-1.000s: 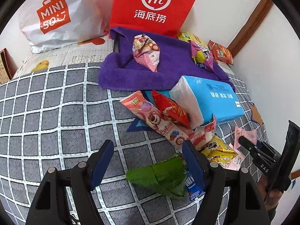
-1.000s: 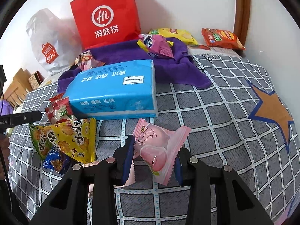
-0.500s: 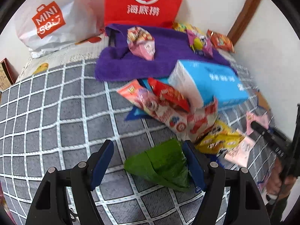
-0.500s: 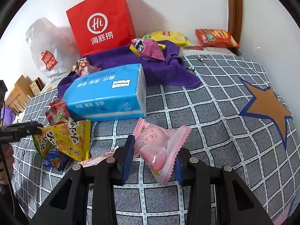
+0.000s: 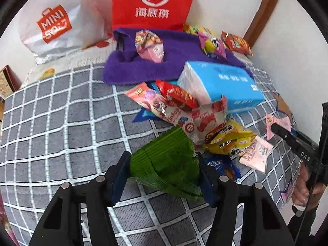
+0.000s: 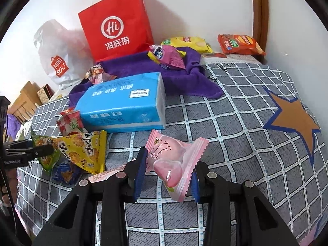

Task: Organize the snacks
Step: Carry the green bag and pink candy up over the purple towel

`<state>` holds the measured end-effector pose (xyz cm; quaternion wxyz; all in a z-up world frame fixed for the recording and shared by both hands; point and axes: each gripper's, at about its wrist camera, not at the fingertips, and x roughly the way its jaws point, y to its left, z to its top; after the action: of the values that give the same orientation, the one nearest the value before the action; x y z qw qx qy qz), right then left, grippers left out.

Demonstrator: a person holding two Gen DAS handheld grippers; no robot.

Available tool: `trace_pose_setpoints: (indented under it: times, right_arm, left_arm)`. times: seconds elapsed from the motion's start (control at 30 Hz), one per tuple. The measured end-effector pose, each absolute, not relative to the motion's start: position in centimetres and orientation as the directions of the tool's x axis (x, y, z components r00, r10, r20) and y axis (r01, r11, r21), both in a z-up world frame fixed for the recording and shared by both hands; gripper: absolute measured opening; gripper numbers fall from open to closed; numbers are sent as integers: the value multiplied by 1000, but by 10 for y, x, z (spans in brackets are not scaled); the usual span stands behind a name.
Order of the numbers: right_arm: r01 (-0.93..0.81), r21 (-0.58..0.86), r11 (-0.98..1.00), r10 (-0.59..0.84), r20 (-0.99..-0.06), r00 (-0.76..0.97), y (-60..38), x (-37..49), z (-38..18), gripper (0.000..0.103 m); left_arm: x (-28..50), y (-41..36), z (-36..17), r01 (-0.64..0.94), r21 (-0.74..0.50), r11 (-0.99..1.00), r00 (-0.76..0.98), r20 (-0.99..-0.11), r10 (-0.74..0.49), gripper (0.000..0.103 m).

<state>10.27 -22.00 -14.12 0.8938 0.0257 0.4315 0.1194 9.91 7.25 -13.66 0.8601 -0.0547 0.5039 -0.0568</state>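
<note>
My left gripper is shut on a green snack bag and holds it just above the grey checked bedspread. My right gripper is shut on a pink sweet packet. A pile of snacks lies beside a blue tissue pack: a pink strawberry packet, a red packet, a yellow packet. More snacks lie on a purple towel, among them a pink bag.
A red paper bag and a white Miniso bag stand against the wall at the back. An orange chip bag and a yellow one lie by the wall. The right-hand gripper shows at the left wrist view's right edge.
My left gripper has closed on the green bag and lifted it slightly. The right gripper keeps its hold on the pink packet and has risen a little.
</note>
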Motion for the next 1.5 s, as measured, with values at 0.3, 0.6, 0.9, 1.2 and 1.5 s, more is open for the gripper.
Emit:
trace_pose_setpoints:
  times: [0.3, 0.6, 0.9, 1.2, 1.5]
  right_arm:
    - [-240, 160, 958, 276, -749, 603, -208, 105, -123, 38]
    - [-271, 103, 957, 259, -723, 641, -190, 138, -84, 38]
    - [-280, 92, 955, 266, -678, 685, -172, 194, -50, 38]
    - [-285, 91, 954, 267, -687, 675, -153, 247, -51, 38]
    - [-282, 82, 956, 257, -701, 666, -145, 290, -59, 38]
  left_arm:
    - [104, 62, -97, 74, -195, 978, 523, -827, -205, 59]
    - [143, 34, -58, 139, -167, 976, 564, -797, -217, 59]
    - [191, 30, -25, 160, -154, 975, 605, -766, -220, 59]
    - [246, 42, -32, 131, -184, 974, 582, -781, -226, 59]
    - [293, 53, -41, 111, -210, 971, 574, -785, -235, 59]
